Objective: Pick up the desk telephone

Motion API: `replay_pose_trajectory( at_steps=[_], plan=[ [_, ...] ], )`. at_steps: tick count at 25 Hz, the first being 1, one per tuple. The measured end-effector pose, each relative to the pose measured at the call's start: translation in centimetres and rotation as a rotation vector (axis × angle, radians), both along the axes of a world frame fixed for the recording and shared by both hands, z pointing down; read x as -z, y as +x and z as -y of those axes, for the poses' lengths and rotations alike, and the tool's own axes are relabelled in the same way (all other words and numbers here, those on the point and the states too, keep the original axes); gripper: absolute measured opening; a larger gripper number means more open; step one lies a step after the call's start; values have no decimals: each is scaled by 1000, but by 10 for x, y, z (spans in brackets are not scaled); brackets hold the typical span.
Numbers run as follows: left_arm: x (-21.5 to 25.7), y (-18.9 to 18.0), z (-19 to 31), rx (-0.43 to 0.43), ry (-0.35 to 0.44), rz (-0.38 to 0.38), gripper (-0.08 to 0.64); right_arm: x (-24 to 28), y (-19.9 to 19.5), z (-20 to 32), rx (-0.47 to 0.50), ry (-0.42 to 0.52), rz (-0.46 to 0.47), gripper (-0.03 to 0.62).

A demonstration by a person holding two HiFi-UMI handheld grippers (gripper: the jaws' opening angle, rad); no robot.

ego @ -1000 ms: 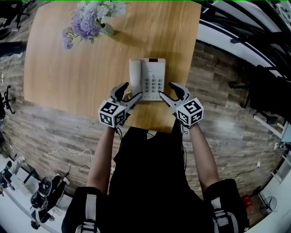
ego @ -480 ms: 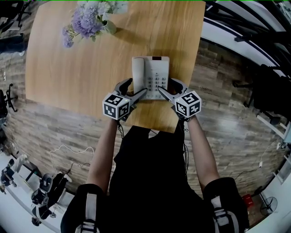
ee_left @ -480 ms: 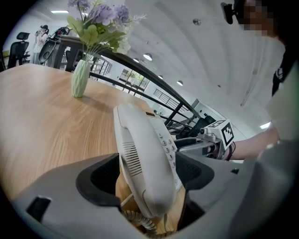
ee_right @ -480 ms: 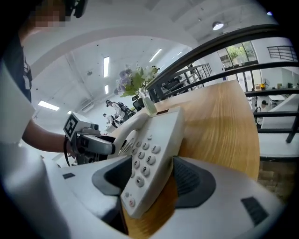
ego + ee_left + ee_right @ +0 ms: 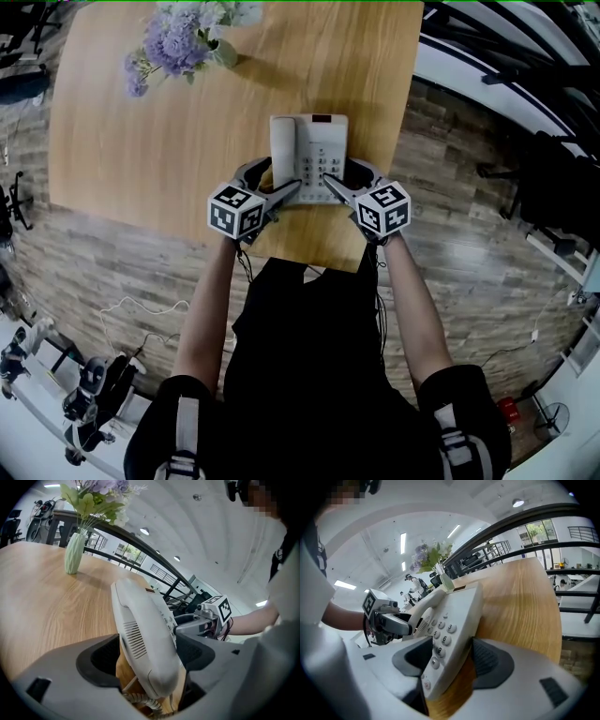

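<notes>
A white desk telephone (image 5: 309, 150) lies on the wooden table (image 5: 169, 141) close to its near edge, handset on the left, keypad on the right. My left gripper (image 5: 275, 178) straddles the near end of the handset (image 5: 143, 634), jaws wide, with bare wood showing beside the left pad. My right gripper (image 5: 345, 174) straddles the phone's near right corner; the keypad (image 5: 443, 634) sits between its jaws, with a gap at the right pad. Neither pair of pads visibly presses on the phone. The coiled cord (image 5: 140, 699) hangs under the handset.
A pale green vase of purple flowers (image 5: 178, 42) stands at the table's far left, also in the left gripper view (image 5: 72, 555). The table's near edge (image 5: 281, 258) runs just behind the grippers. Wooden floor, railings and office furniture surround the table.
Both grippers have come down and forward, from just short of the phone to around its near end, one at each side. The phone has not moved.
</notes>
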State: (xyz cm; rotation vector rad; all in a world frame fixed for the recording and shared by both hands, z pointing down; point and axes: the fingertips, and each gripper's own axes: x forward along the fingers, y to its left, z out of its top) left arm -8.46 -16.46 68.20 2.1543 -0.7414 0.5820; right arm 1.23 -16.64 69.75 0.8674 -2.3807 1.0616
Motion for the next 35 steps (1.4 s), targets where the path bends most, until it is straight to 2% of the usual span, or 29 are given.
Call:
replay_pose_trajectory(
  at_steps=[4, 8, 12, 16, 21, 35],
  plan=[
    [-1, 2, 0, -33, -13, -6, 362, -1, -1, 0, 7, -16, -2, 268],
    [1, 6, 5, 21, -83, -97, 364, -1, 3, -1, 5, -17, -10, 268],
    [-4, 6, 6, -9, -88, -65, 374, -3, 0, 1, 1, -27, -10, 268],
    [-5, 8, 8, 19, -82, -78, 383, -3, 0, 1, 5, -33, -16, 268],
    [-11, 15, 10, 18, -96, -80, 427, -4, 0, 1, 11, -57, -11, 270],
    [-11, 11, 10, -11, -137, -137, 426, -6, -2, 0, 16, -71, -10, 270]
  ],
)
